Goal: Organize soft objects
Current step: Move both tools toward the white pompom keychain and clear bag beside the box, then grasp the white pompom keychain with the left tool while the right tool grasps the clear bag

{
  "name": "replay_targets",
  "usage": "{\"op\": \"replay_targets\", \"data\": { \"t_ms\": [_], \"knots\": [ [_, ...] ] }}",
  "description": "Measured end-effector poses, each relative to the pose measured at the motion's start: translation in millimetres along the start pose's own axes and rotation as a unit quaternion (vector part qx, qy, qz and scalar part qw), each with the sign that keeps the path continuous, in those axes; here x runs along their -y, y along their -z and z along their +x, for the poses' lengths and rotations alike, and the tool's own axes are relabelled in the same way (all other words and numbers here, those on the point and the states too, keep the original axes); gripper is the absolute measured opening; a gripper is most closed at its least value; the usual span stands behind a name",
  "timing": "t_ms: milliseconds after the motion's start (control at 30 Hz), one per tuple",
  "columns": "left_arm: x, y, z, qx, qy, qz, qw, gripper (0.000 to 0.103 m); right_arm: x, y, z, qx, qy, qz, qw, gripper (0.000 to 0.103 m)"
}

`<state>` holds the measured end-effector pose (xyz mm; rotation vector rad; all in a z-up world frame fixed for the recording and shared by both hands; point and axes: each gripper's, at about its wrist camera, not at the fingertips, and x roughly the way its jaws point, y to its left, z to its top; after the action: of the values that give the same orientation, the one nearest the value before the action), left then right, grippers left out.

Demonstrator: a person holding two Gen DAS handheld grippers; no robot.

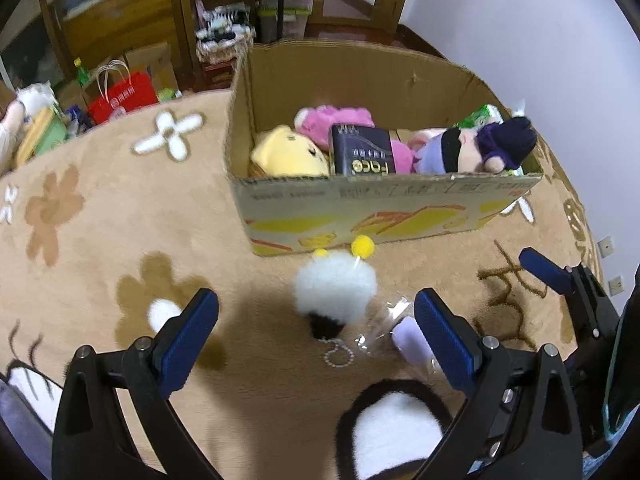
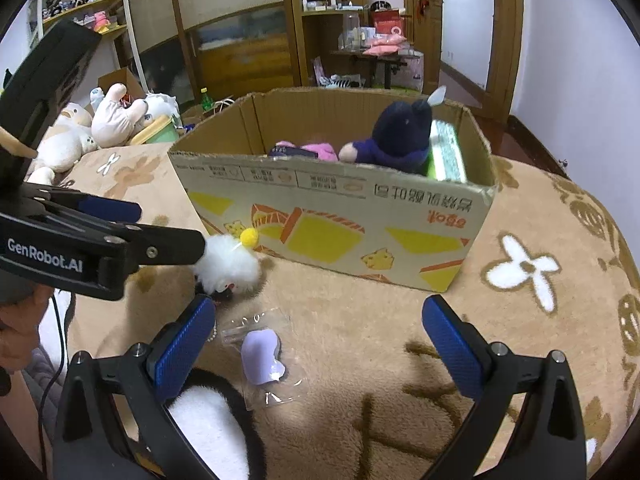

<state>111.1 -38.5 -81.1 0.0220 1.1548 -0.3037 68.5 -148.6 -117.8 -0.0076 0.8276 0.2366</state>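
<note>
A cardboard box (image 1: 360,208) stands on the tan flowered blanket and holds a yellow plush (image 1: 288,154), a pink plush (image 1: 336,120), a dark packet (image 1: 362,150) and a dark-hatted doll (image 1: 492,144); the box also shows in the right wrist view (image 2: 332,216). A white fluffy charm with yellow pom-poms (image 1: 334,290) lies in front of the box. My left gripper (image 1: 316,332) is open just before it, empty. A lilac piece in a clear bag (image 2: 262,356) lies ahead of my open, empty right gripper (image 2: 320,336). A black-and-white furry piece (image 1: 394,428) lies nearest.
Plush toys (image 2: 80,128) and a green tub (image 2: 160,132) lie at the blanket's far left. A red bag (image 1: 124,96), wooden shelves (image 2: 328,20) and a low table (image 2: 384,56) stand behind. The blanket (image 2: 520,320) stretches to the right.
</note>
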Motion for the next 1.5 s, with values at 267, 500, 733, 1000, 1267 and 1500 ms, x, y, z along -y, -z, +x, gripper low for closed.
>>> {"op": "replay_targets", "data": {
  "t_ms": [267, 500, 733, 1000, 1267, 1500],
  "knots": [
    [5, -1, 23, -0.022, -0.026, 0.013, 0.9993, 0.097, -1, 7, 21, -0.041, -0.006, -0.001, 0.999, 0.103],
    [10, 2, 44, -0.046, -0.033, 0.024, 0.9981, 0.097, -6, 17, 41, -0.087, -0.018, -0.003, 0.996, 0.103],
    [12, 5, 54, -0.058, -0.024, 0.022, 0.9978, 0.096, -15, 20, 51, -0.113, -0.036, -0.018, 0.993, 0.092],
    [3, -1, 70, -0.073, -0.027, 0.016, 0.9969, 0.085, -32, 23, 58, -0.123, -0.037, -0.040, 0.991, 0.089],
    [0, -7, 79, -0.078, -0.002, 0.008, 0.9969, 0.069, -51, 27, 72, -0.132, -0.024, -0.063, 0.989, 0.081],
    [-16, -7, 82, -0.077, 0.026, -0.030, 0.9962, 0.044, -65, 28, 77, -0.128, -0.007, -0.077, 0.989, 0.075]
  ]
}}
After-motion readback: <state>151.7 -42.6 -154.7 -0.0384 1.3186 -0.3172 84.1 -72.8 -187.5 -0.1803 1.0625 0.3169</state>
